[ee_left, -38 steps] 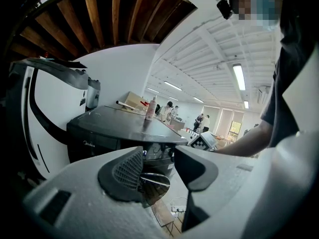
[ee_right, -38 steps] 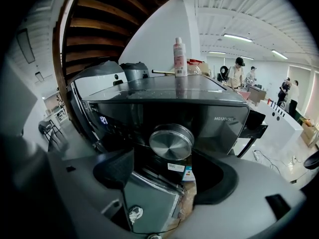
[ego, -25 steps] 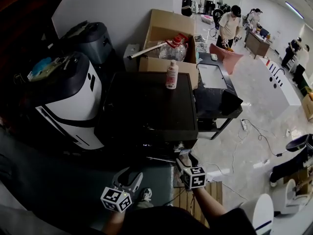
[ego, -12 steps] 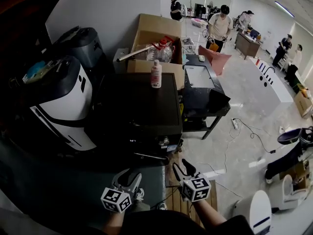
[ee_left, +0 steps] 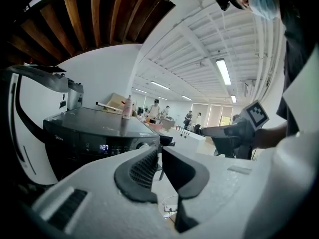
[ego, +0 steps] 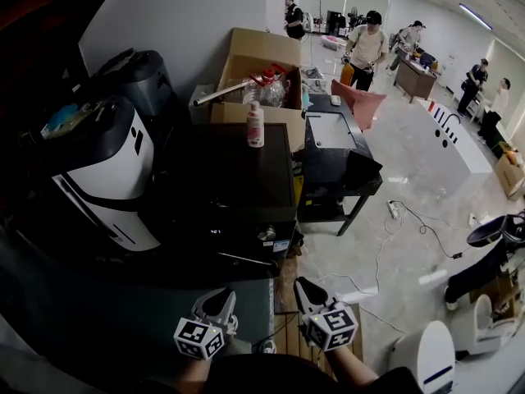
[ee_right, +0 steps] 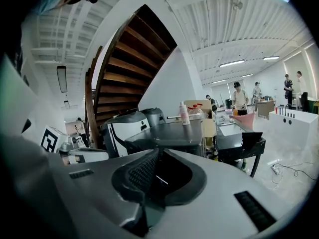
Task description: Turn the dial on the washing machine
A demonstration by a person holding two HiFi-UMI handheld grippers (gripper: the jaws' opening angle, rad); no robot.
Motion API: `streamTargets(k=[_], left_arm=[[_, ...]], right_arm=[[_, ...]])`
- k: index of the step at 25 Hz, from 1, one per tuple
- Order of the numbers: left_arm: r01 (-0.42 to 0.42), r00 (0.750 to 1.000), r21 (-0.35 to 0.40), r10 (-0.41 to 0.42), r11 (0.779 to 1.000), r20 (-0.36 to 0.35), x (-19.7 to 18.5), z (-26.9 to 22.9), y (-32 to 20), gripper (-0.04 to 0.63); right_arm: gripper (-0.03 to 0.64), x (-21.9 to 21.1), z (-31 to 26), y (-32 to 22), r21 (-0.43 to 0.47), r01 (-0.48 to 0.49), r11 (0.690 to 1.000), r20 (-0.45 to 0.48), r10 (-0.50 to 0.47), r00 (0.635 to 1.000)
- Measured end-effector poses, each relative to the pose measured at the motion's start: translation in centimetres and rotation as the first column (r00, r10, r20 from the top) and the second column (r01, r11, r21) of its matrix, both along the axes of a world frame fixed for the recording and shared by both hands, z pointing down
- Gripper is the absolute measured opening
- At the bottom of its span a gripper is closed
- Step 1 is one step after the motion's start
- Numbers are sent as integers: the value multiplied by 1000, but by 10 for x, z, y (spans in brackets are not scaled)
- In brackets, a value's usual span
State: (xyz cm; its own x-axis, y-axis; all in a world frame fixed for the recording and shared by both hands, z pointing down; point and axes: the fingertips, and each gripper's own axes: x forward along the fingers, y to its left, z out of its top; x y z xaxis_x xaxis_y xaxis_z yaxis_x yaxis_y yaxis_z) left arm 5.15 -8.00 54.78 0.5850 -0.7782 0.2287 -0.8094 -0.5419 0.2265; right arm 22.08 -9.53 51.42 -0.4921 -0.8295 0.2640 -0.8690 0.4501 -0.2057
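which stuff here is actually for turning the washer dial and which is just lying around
For the job: washing machine; its dial; left tongs and right tongs, jaws just closing, nothing between them.
Lying about: bottle on the machine's top; cardboard box; white appliance; black table.

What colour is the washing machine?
The washing machine is black, best seen in the head view.

Ceiling lights (ee_left: 223, 71) glare; left side dim; fisheye edges bend.

Partly hidden in the left gripper view: the dial (ee_left: 143, 145). Tiny in the head view, markings unreadable; washing machine (ego: 238, 179) front lost in shadow there.
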Motion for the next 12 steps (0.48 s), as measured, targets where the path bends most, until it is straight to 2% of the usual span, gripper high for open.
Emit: streamTargets(k=[2,8,12], left_arm=[[5,1000,3,-5,1000,8,3,-1,4,17],[7,1000,1,-7,1000,31,14,1,16,12],[11,999,2,-12,1000,37,17,2,19,11]], right_arm=[[3,2,0,4,2,8,1000,2,-8,1000],[2,-3,8,14,-19,43,999,21,-42,999],[0,-6,11,15,-20,56,998,-2,-56,998]])
